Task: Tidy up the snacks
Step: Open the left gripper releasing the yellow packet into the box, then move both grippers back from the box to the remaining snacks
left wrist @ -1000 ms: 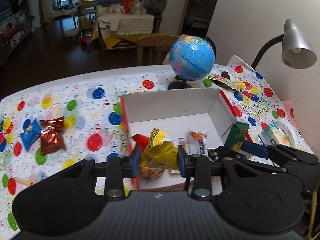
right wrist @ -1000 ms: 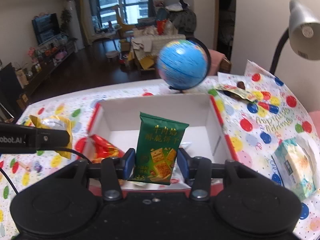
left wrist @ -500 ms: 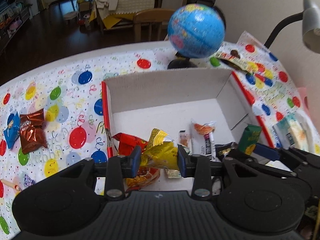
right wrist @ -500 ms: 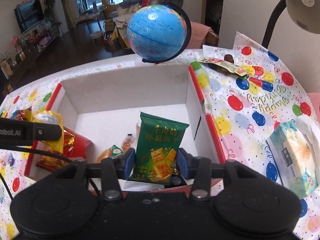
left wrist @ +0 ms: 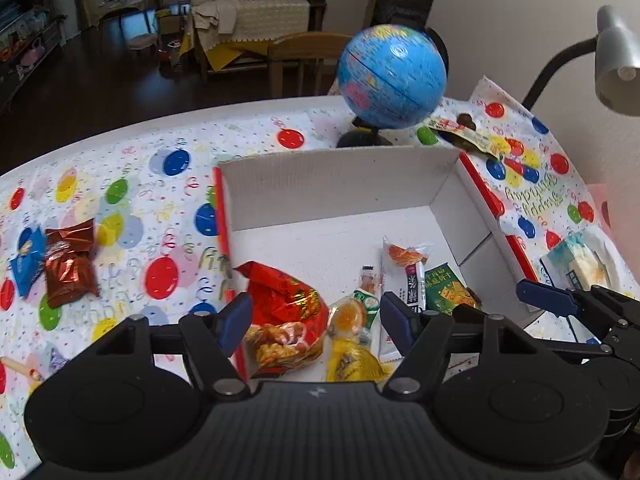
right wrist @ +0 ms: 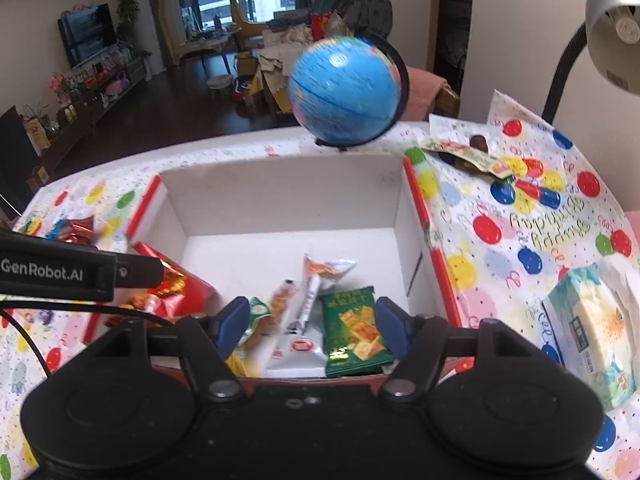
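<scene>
Covering the table, a balloon-print cloth [left wrist: 160,184] bears the box [left wrist: 340,184].

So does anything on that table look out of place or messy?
Two snacks, a brown packet and a blue packet, lie outside the box on the tablecloth. An opened wrapper sits beside the globe.

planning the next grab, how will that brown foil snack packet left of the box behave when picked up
The crinkled brown foil snack packet on the balloon-print tablecloth probably flexes rather than staying stiff, given its creases. It looks puffed, so likely light for its size. The shiny foil may slide between the fingers, so gripping a sealed end seems safer.
</scene>
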`<state>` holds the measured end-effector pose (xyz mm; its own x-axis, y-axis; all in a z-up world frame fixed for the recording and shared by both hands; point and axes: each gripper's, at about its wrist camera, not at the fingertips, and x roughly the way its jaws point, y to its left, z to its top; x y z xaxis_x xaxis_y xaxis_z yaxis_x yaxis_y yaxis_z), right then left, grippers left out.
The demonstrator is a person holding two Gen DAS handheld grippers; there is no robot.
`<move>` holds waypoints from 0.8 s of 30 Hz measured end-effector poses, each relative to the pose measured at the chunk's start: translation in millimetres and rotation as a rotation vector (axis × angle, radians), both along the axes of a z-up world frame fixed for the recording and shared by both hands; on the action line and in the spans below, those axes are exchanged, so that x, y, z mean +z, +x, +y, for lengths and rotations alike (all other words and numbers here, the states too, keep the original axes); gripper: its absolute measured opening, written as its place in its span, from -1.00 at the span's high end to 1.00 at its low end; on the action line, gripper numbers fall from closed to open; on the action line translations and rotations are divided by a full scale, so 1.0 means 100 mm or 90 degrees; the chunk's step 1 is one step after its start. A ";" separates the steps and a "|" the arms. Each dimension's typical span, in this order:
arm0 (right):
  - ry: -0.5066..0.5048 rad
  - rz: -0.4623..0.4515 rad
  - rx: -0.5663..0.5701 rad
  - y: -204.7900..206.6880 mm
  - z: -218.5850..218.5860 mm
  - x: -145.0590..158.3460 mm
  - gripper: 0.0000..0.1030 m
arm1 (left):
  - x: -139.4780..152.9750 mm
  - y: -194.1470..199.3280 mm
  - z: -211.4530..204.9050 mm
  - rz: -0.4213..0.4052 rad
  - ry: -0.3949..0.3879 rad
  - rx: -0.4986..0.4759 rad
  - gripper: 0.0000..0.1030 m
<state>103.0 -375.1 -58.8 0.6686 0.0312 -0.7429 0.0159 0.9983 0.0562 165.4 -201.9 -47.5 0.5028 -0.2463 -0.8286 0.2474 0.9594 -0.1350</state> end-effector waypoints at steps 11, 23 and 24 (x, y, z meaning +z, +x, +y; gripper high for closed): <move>0.012 -0.048 0.041 -0.23 0.36 0.36 -0.60 | 0.36 -0.39 0.61 -0.055 -0.029 0.062 -0.35; 0.022 -0.063 0.118 -0.37 1.11 0.50 -0.65 | 0.50 -0.87 1.50 -0.096 -0.025 0.125 -0.49; 0.022 -0.064 0.126 -0.36 1.18 0.51 -0.70 | 0.50 -0.90 1.58 -0.099 -0.024 0.133 -0.51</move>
